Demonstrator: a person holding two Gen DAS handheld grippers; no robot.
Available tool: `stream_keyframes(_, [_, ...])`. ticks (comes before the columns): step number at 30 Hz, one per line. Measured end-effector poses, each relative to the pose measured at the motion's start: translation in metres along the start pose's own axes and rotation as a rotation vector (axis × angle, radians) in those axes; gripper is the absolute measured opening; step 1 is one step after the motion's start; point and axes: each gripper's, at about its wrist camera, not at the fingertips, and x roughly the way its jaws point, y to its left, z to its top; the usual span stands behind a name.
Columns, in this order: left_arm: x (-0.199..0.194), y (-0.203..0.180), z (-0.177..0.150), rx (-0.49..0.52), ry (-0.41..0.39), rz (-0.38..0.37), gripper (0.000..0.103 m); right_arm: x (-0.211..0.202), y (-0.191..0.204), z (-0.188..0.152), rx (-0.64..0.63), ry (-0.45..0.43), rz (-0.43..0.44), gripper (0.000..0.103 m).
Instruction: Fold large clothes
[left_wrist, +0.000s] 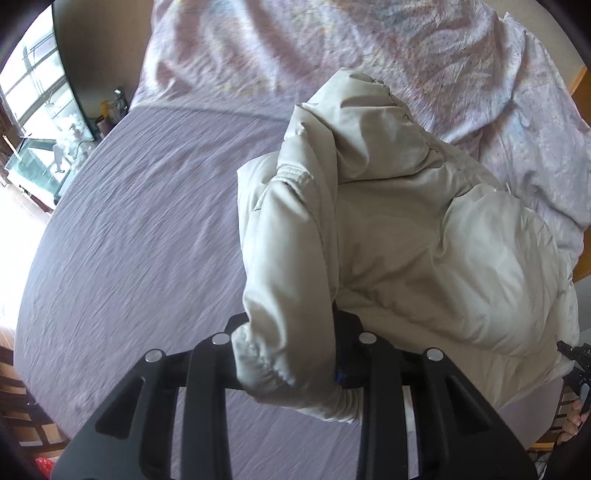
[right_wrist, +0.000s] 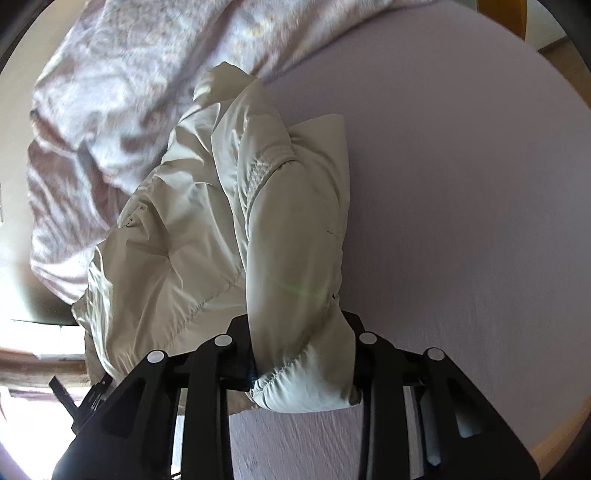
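Note:
A cream puffy jacket (left_wrist: 406, 221) lies bunched on a purple bed sheet (left_wrist: 140, 229). My left gripper (left_wrist: 291, 354) is shut on one sleeve cuff (left_wrist: 266, 365), held just above the sheet. In the right wrist view the jacket (right_wrist: 192, 221) stretches away toward the duvet, and my right gripper (right_wrist: 303, 365) is shut on the other sleeve cuff (right_wrist: 295, 387). Both sleeves run from the cuffs up to the jacket body. The fingertips are hidden by the fabric. The right gripper also shows at the right edge of the left wrist view (left_wrist: 576, 362).
A crumpled floral duvet (left_wrist: 332, 55) lies across the far side of the bed, touching the jacket. A window and a glass tank (left_wrist: 40, 147) stand at far left. The wooden bed frame (right_wrist: 502, 14) shows at the bed's edge.

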Motion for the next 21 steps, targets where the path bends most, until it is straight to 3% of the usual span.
stream_keyframes(6, [-0.024,0.021,-0.044,0.02,0.025,0.021,0.033,-0.016,-0.001,-0.034,-0.06,0.013,-0.015,0.032])
stream_keyframes(11, [-0.03,0.014,-0.056,0.065,0.01,0.094,0.046,-0.031,0.02,-0.035,-0.217,-0.067,-0.237,0.061])
stream_keyframes(13, [-0.03,0.014,-0.056,0.059,0.021,0.103,0.054,-0.046,0.024,-0.033,-0.243,-0.125,-0.283,0.071])
stream_keyframes(16, [-0.027,0.011,-0.056,0.067,0.032,0.12,0.064,-0.066,0.028,-0.031,-0.249,-0.173,-0.276,0.071])
stream_keyframes(21, [-0.026,0.005,-0.057,0.077,0.044,0.129,0.075,-0.062,0.066,-0.039,-0.343,-0.183,-0.248,0.071])
